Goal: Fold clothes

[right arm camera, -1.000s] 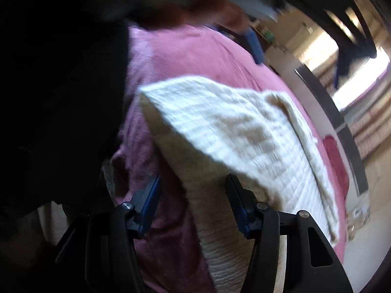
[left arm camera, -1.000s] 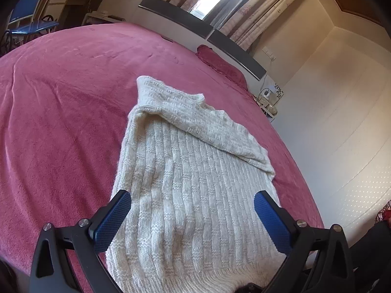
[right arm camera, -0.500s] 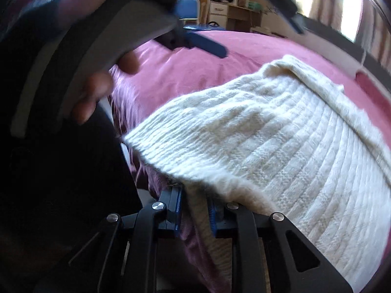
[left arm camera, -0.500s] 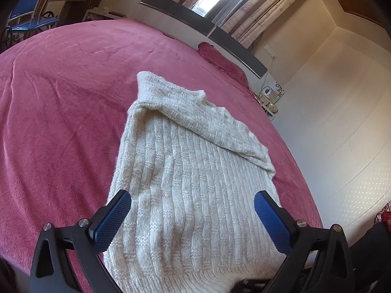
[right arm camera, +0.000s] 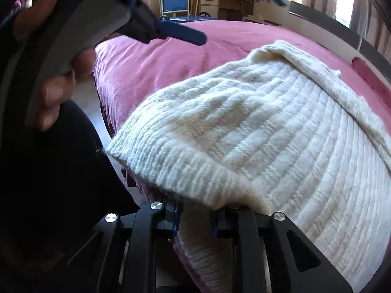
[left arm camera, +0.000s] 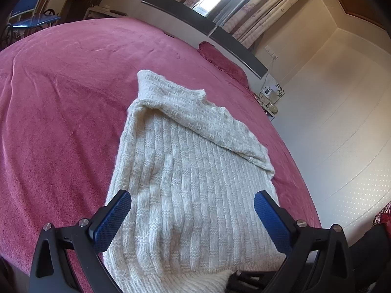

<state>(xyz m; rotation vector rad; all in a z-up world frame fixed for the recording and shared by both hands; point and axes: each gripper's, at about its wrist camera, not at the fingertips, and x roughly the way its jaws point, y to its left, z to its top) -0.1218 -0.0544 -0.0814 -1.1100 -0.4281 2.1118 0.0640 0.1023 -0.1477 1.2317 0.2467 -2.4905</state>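
A cream knitted sweater (left arm camera: 190, 171) lies flat on the pink bedspread (left arm camera: 61, 112), with a sleeve folded across its far end. My left gripper (left arm camera: 191, 195) hovers open above the sweater's near part, nothing between its blue pads. In the right wrist view the sweater (right arm camera: 256, 127) bulges up at its ribbed hem. My right gripper (right arm camera: 195, 217) is closing its jaws on the near corner of that hem, with the knit pinched between the pads. One blue finger (right arm camera: 180, 33) of the left gripper and the hand (right arm camera: 56, 92) holding it show at upper left.
The headboard (left arm camera: 202, 22) and a pink pillow (left arm camera: 224, 61) lie at the bed's far end, with curtains behind. A blue chair (left arm camera: 29, 17) and a desk (right arm camera: 220, 2) stand beyond the far side. A bedside stand (left arm camera: 268, 102) and a white wall are to the right.
The right gripper has rolled and its jaws have come together on the sweater's hem corner, which now sits slightly lifted. The left gripper has stayed put and open.
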